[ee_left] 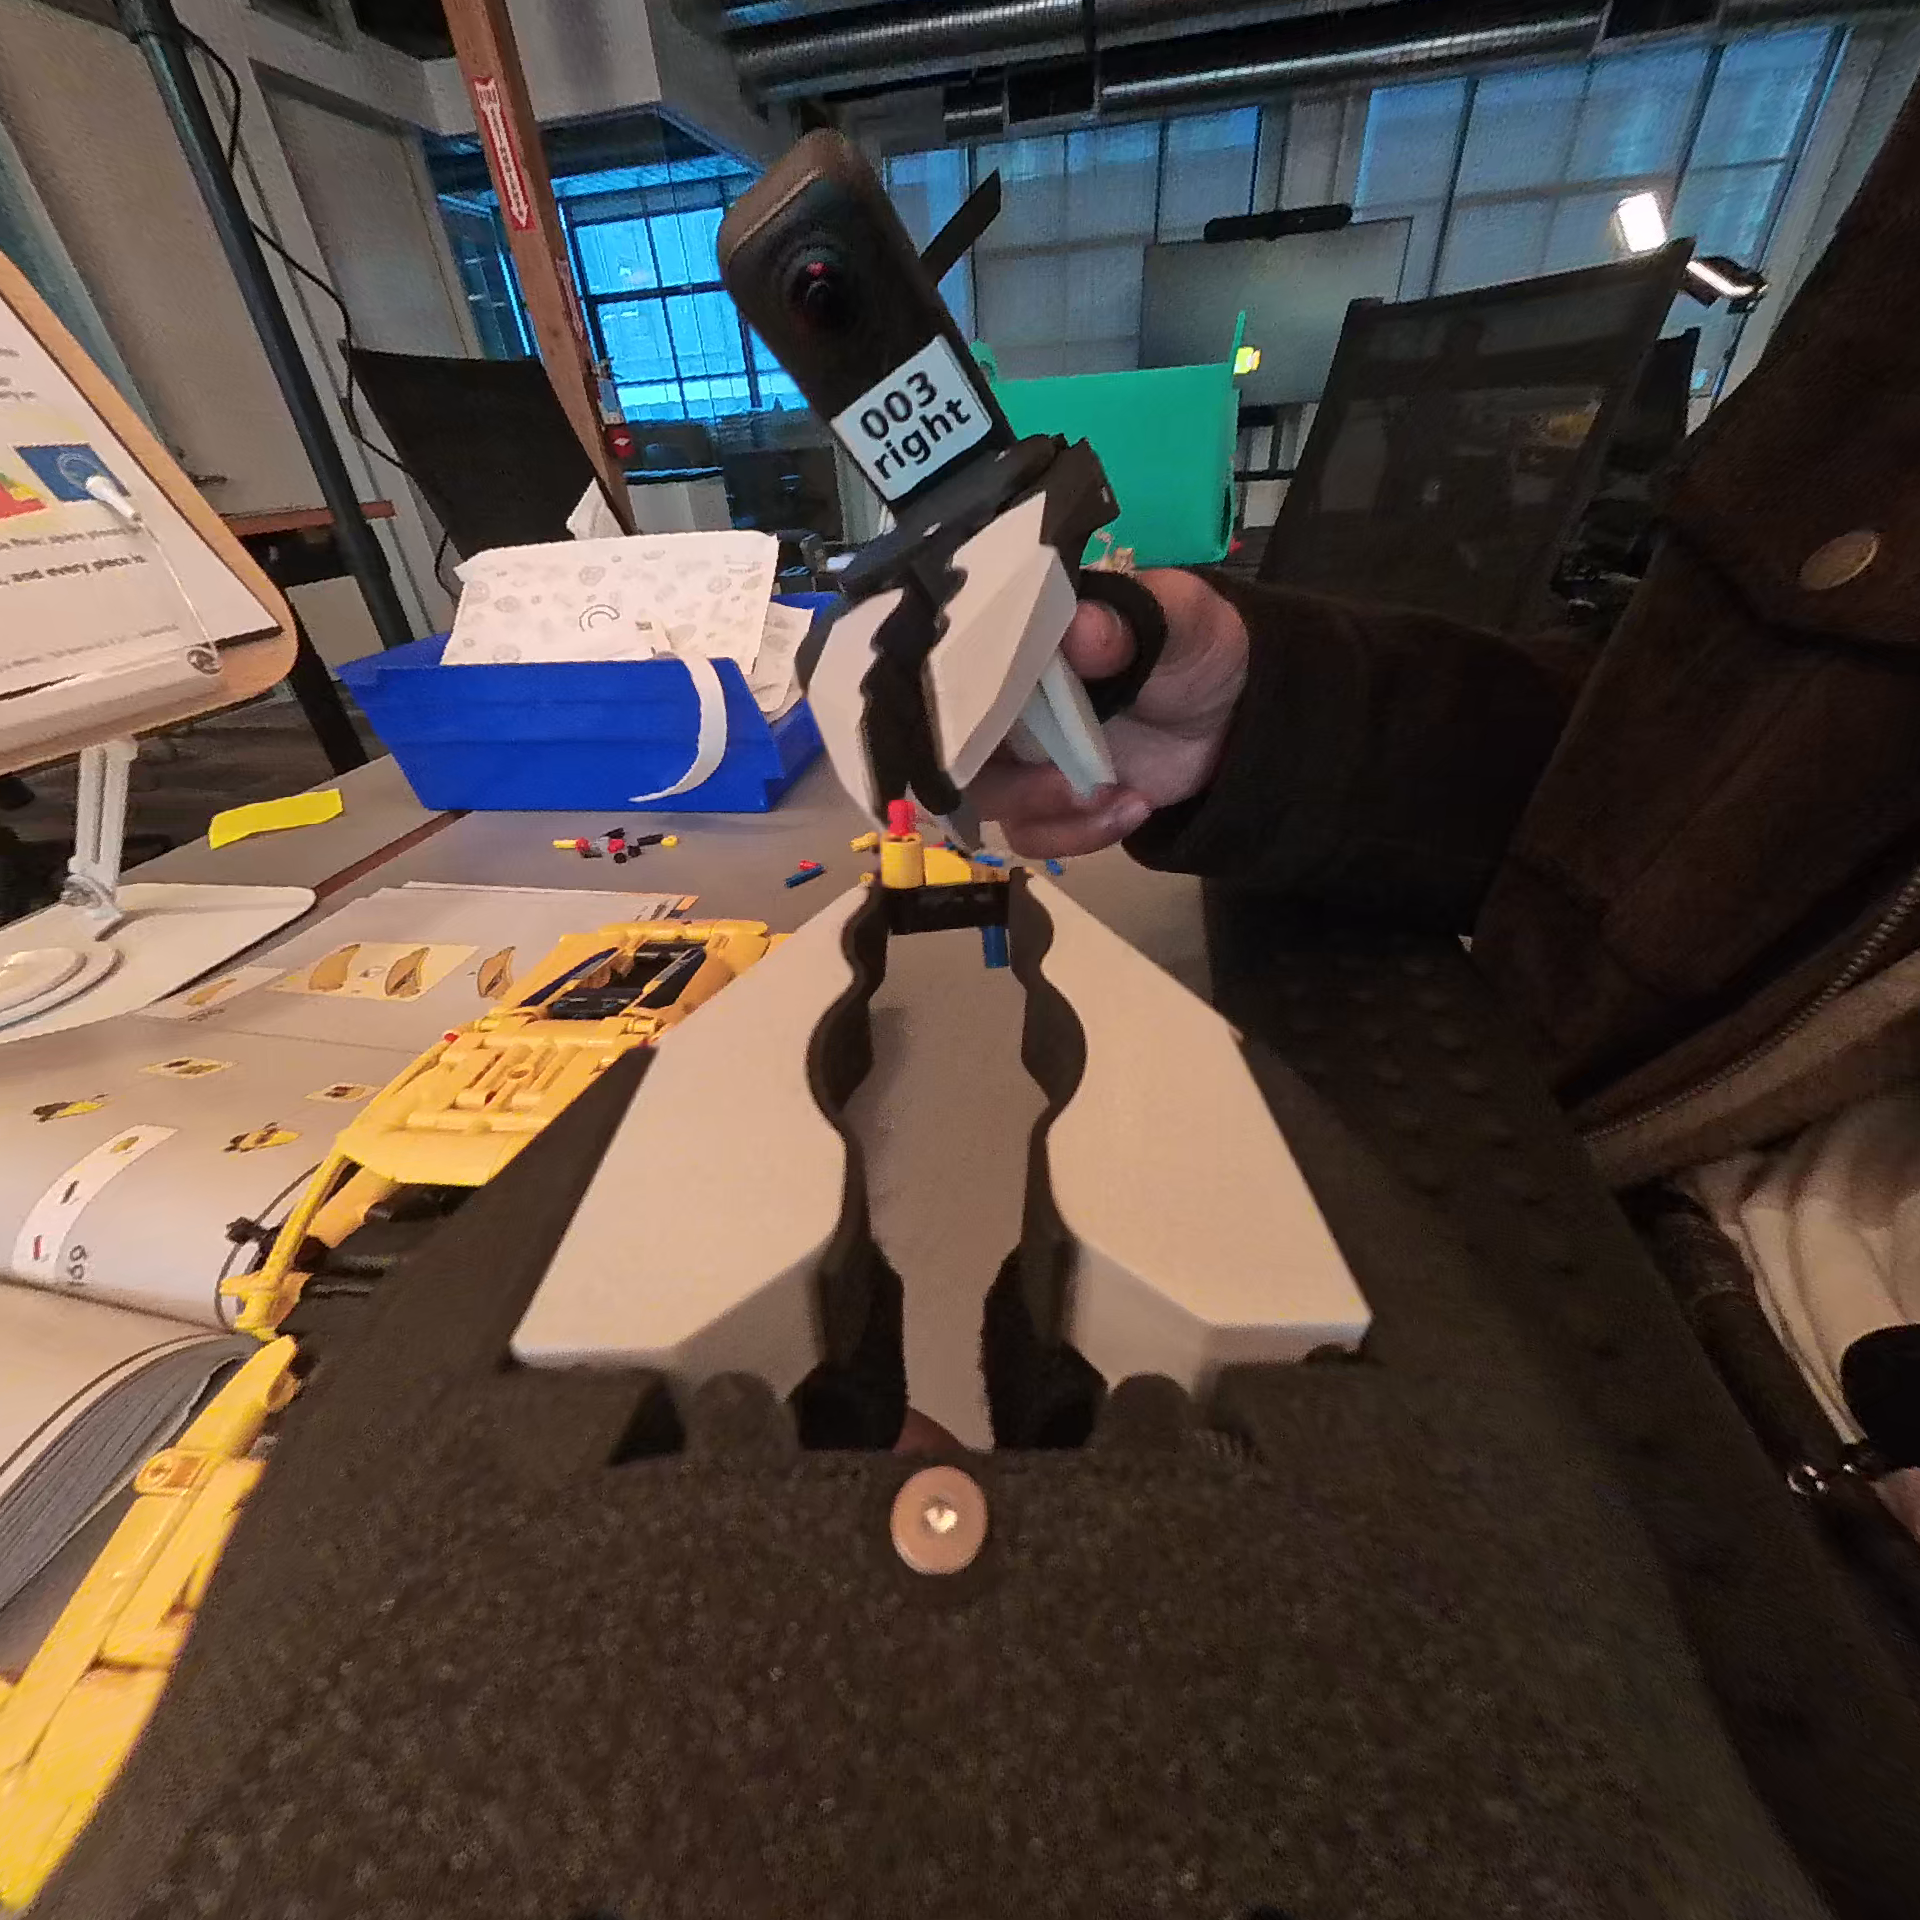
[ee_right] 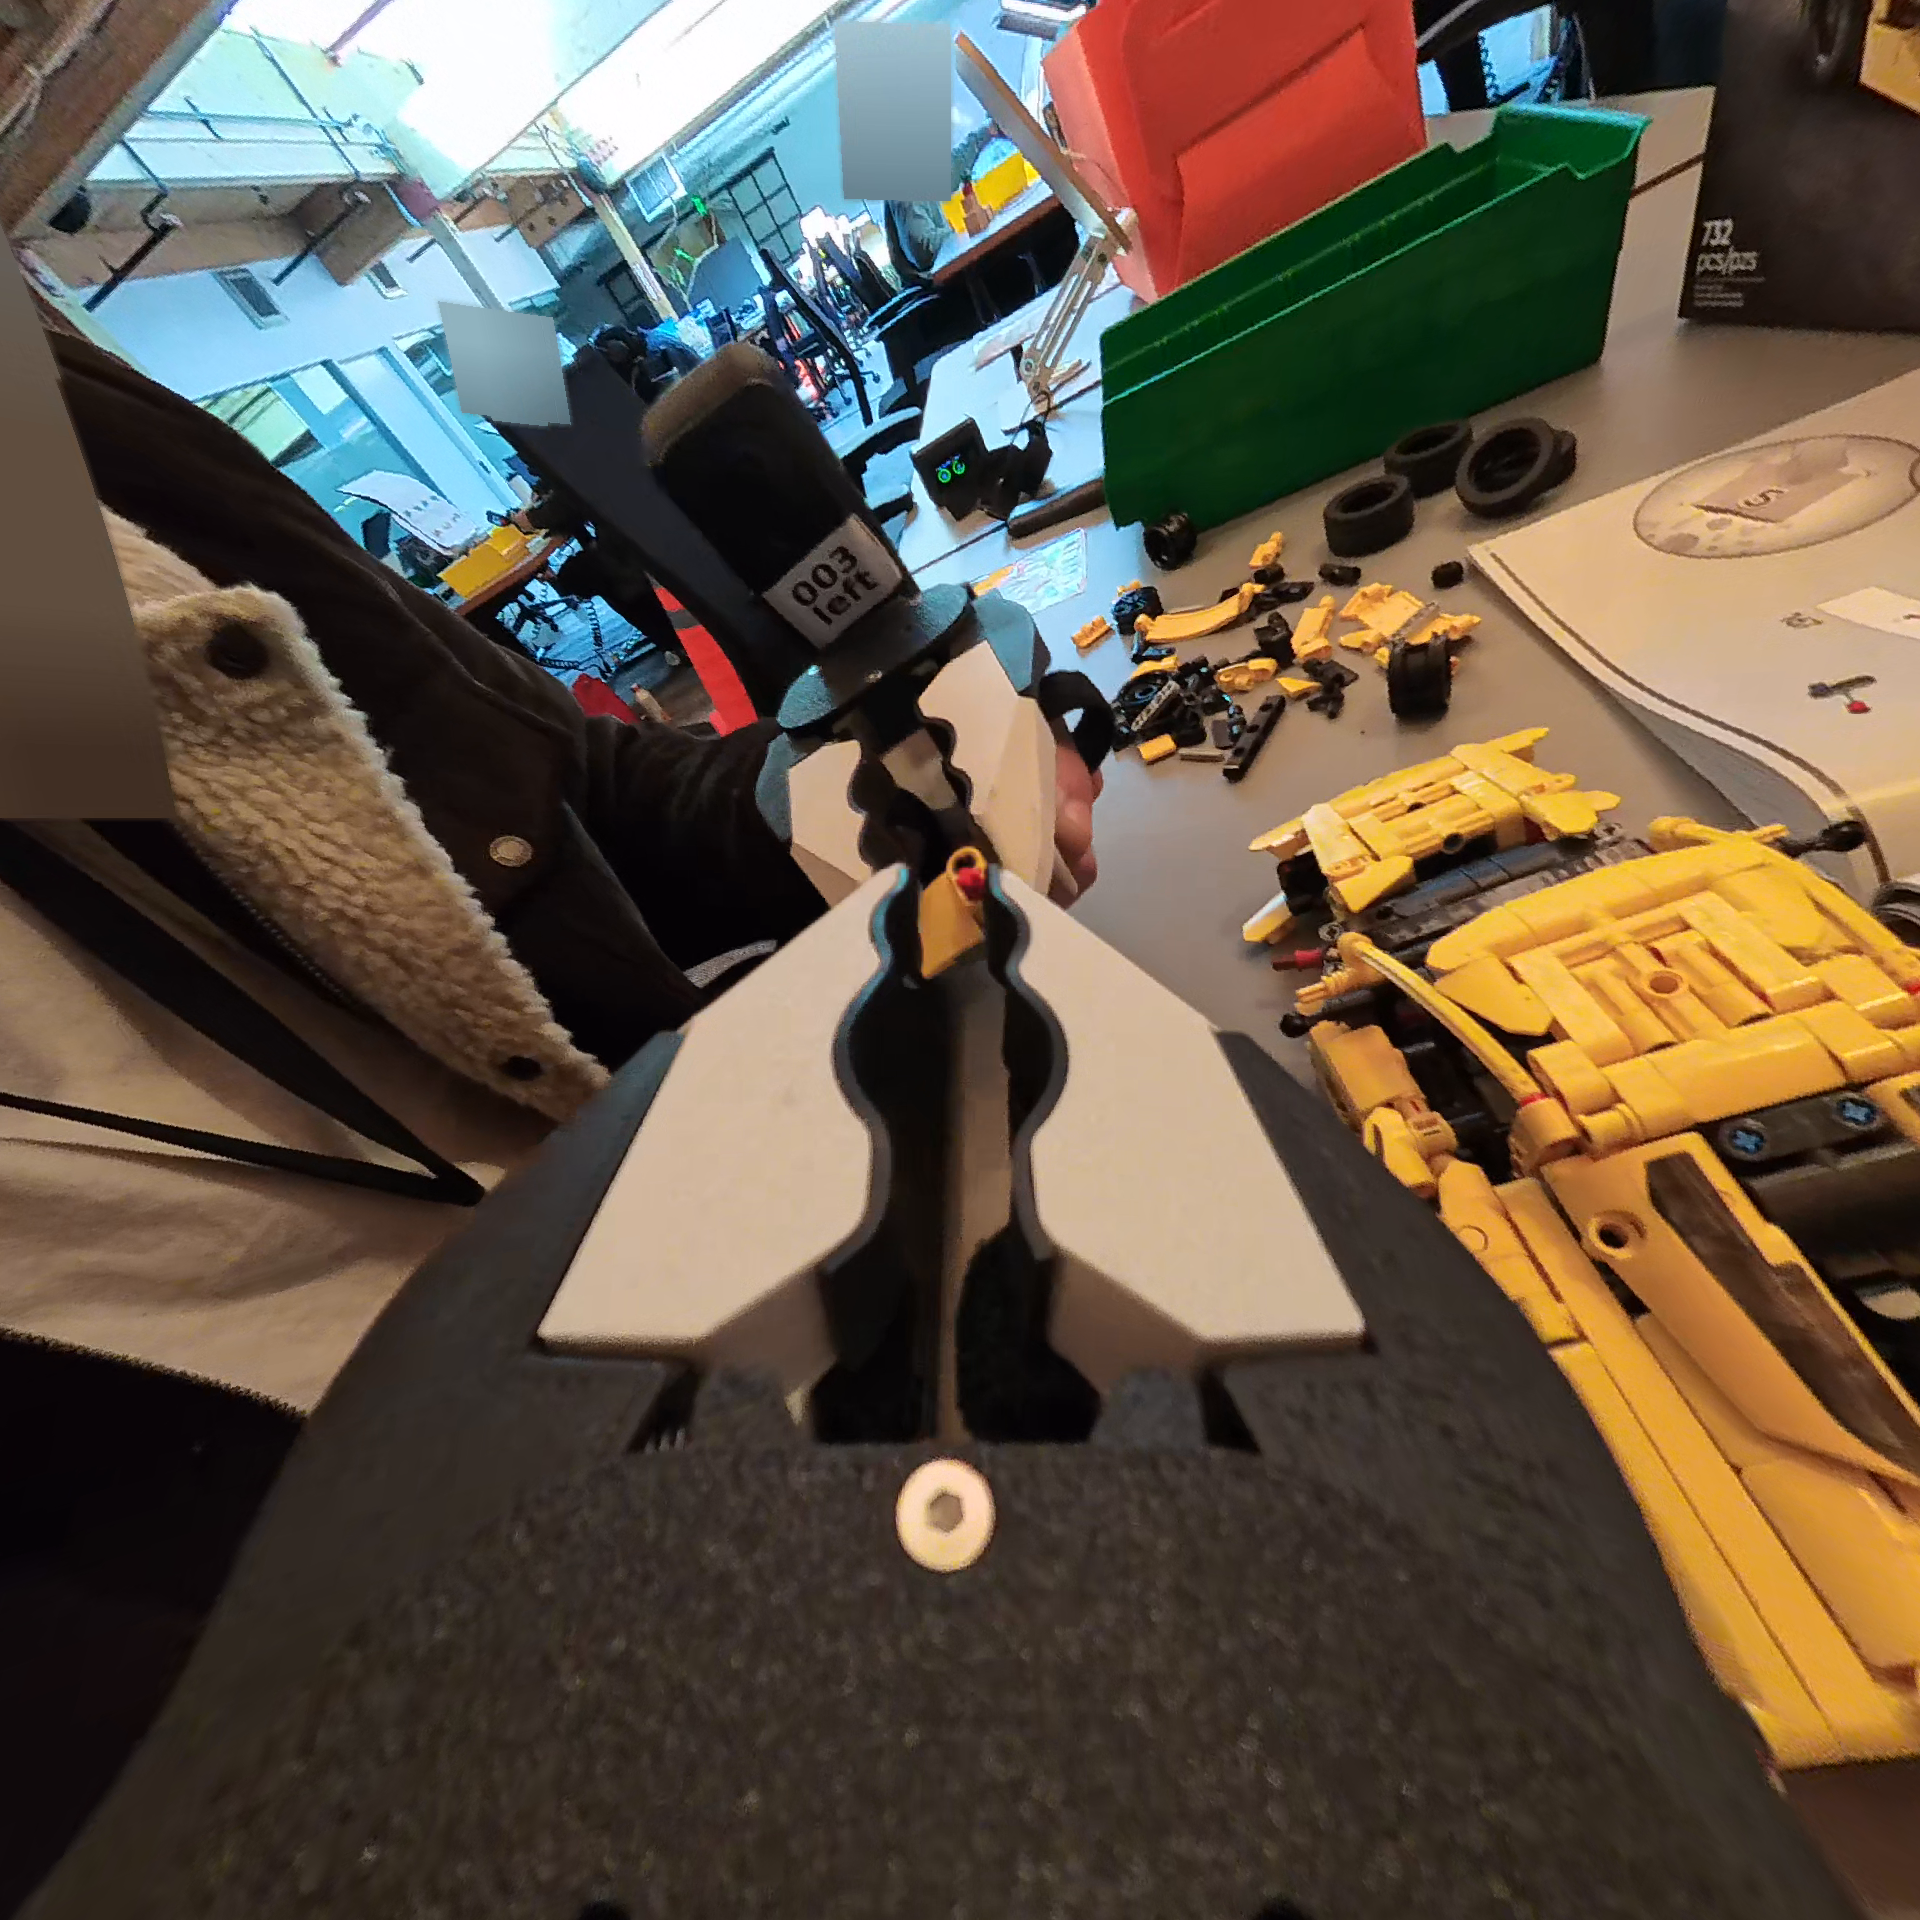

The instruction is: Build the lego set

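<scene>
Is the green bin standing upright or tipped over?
Tipped over: the green bin lies on its side on the table, its open top facing the loose pieces.

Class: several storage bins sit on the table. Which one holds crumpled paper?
The blue bin, seen in the left wrist view, has white printed paper spilling out; the green bin shows none.

This is a large open workshop or maker-space office, industrial in build: exposed ducts and pipes (ee_left: 1143,42) run under the ceiling above tall gridded windows (ee_left: 665,312). Far rows of desks with office chairs (ee_right: 831,301) fill the hall (a green partition (ee_left: 1122,457) stands among them). Plastic parts bins, blue (ee_left: 582,727) and green (ee_right: 1351,312), sit on the grey worktop (ee_right: 1174,748).
</scene>
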The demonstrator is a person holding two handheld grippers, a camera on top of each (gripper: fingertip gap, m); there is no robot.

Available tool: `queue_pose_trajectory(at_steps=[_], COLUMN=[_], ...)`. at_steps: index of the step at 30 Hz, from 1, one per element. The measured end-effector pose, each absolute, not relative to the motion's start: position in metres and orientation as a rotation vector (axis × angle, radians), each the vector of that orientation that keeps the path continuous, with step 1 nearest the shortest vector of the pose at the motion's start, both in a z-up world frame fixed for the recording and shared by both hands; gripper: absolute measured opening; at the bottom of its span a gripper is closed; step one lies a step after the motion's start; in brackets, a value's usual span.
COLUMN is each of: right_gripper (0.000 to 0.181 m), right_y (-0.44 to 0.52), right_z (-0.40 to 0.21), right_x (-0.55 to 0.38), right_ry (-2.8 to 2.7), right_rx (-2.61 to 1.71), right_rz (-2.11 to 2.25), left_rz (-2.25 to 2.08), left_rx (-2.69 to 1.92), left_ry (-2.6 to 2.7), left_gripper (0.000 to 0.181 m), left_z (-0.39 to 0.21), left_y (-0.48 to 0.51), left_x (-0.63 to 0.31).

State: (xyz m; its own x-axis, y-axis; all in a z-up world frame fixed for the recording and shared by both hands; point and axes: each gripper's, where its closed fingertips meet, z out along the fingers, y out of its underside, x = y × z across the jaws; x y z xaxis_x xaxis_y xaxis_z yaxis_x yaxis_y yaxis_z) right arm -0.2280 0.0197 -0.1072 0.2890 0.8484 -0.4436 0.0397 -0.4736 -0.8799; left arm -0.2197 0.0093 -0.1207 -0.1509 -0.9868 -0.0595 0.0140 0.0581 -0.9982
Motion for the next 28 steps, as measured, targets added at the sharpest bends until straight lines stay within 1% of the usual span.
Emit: queue_pose_trajectory(at_steps=[19, 22, 23, 25, 27, 28], right_gripper=[0.011, 0.012, 0.02, 0.046, 0.06, 0.058], right_y=[0.017, 0.026, 0.033, 0.035, 0.025, 0.021], right_z=[-0.09, -0.089, -0.091, -0.106, -0.109, -0.111], right_x=[-0.227, -0.217, -0.211, -0.207, -0.211, -0.214], right_ry=[-0.795, -0.658, -0.545, -0.3, -0.135, -0.081], right_rx=[-1.696, -1.728, -1.758, -1.837, -1.769, -1.74], right_rz=[1.293, 1.377, 1.447, 1.701, 2.024, 2.122], left_rz=[-1.351, -1.339, -1.328, -1.298, -1.274, -1.264], left_rx=[-1.001, -0.988, -0.979, -0.958, -0.946, -0.943], left_ry=[1.29, 1.291, 1.292, 1.3, 1.319, 1.329], left_gripper=[0.023, 0.023, 0.023, 0.023, 0.023, 0.023], left_z=[-0.105, -0.105, -0.104, -0.104, -0.106, -0.107], left_y=[0.004, 0.003, 0.003, 0.002, 0.0, -0.001], left_x=[-0.225, -0.225, -0.226, -0.226, -0.225, -0.224])
